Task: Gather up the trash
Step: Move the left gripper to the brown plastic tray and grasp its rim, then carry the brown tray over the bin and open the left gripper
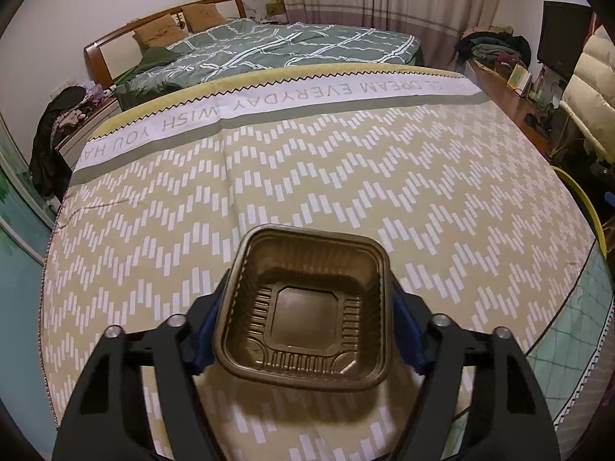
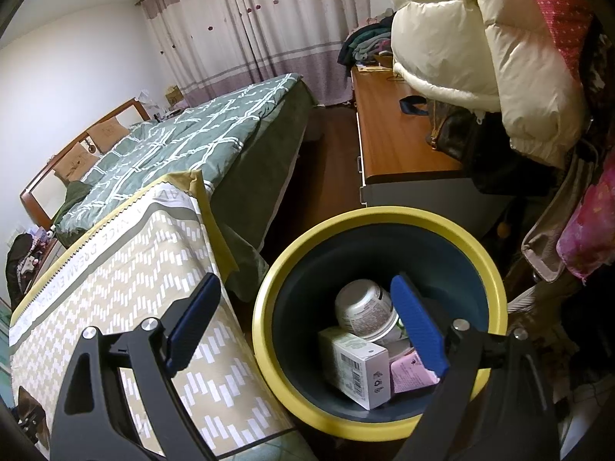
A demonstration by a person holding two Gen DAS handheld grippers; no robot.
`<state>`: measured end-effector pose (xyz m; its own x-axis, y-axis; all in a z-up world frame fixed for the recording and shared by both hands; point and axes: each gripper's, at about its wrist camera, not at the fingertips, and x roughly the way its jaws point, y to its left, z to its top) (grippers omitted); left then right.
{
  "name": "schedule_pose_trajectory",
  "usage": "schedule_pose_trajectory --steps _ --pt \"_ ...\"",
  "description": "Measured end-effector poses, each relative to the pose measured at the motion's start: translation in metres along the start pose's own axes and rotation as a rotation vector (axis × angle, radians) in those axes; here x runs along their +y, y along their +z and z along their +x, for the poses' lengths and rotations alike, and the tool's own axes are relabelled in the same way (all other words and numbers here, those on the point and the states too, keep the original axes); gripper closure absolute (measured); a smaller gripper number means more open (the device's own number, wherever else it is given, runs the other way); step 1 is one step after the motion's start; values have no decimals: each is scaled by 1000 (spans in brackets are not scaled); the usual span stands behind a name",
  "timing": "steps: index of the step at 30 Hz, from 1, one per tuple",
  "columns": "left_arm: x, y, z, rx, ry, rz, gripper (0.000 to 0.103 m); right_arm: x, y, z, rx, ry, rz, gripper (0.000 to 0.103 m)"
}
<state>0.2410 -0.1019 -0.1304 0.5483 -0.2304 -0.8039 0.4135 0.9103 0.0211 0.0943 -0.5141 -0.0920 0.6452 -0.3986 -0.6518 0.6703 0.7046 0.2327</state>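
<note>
My left gripper (image 1: 303, 326) is shut on a dark brown square plastic tray (image 1: 305, 307), held by its two sides above the zigzag-patterned cloth (image 1: 307, 173). The tray's open side faces the camera. My right gripper (image 2: 303, 319) is open and empty above the yellow-rimmed dark bin (image 2: 496, 269) beside the table. In the bin lie a white box (image 2: 355, 365), a round white container (image 2: 365, 307) and a pink wrapper (image 2: 409, 374).
The cloth-covered table (image 2: 115, 269) stands left of the bin. A bed with a green quilt (image 1: 269, 46) lies beyond it. A wooden cabinet (image 2: 392, 134) with a cream puffer jacket (image 2: 461, 38) and clothes stands to the right. The bin's yellow rim (image 1: 584, 199) shows at the table's right edge.
</note>
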Motion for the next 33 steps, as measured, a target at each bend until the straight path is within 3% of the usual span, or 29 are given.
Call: schedule_pose_trajectory --steps 8,12,28,33 --pt "-30 13 -21 -52 -55 49 33 -15 2 -27 -29 34 -16 18" --pt "-61 30 -31 -76 -138 80 34 -32 3 -46 -51 31 -31 18" --pt "-279 84 -43 -122 -432 368 33 -93 3 -96 -108 -13 -52 18" --pt "-344 93 -34 -117 -479 442 33 -112 4 -104 -116 -32 -39 18"
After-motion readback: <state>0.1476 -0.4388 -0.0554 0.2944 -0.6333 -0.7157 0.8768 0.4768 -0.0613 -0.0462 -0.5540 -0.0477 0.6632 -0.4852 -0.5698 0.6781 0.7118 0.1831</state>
